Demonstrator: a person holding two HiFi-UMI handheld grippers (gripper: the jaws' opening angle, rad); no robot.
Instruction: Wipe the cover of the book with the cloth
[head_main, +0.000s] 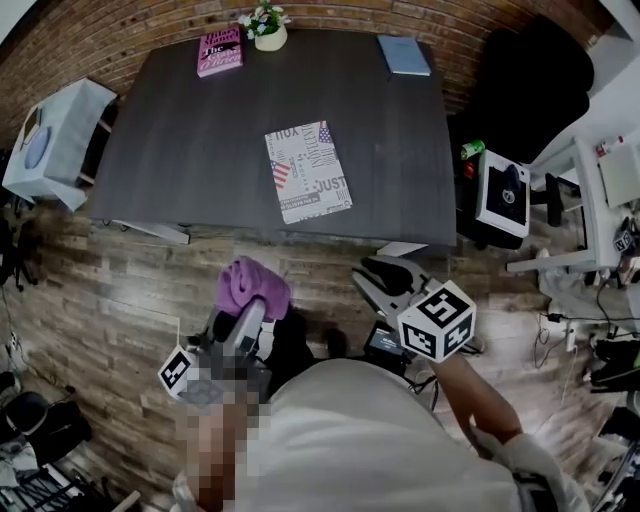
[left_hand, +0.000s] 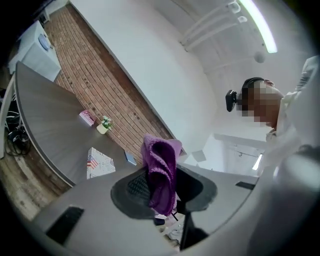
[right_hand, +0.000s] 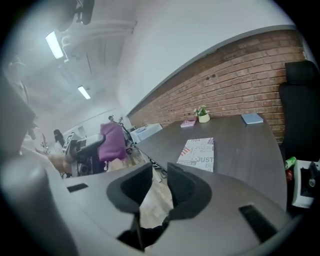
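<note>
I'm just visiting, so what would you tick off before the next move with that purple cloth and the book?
1. Cloth gripped: ok, the purple cloth is pinched in the left tool.
2. Right tool free: ok, jaws apart, nothing between.
3. Book ready: ok, closed, flat on the table, nothing on it.
4. Cloth on the cover: not ok, both tools hang short of the table's near edge.
5. Cloth clean: cannot tell.

Head view: high up, looks steeply down, table ahead and well apart. Left gripper view: rolled hard, looks across the table to the brick wall, ceiling too. Right gripper view: off the table's near edge, faces the same wall. All three share the book and the cloth.
</note>
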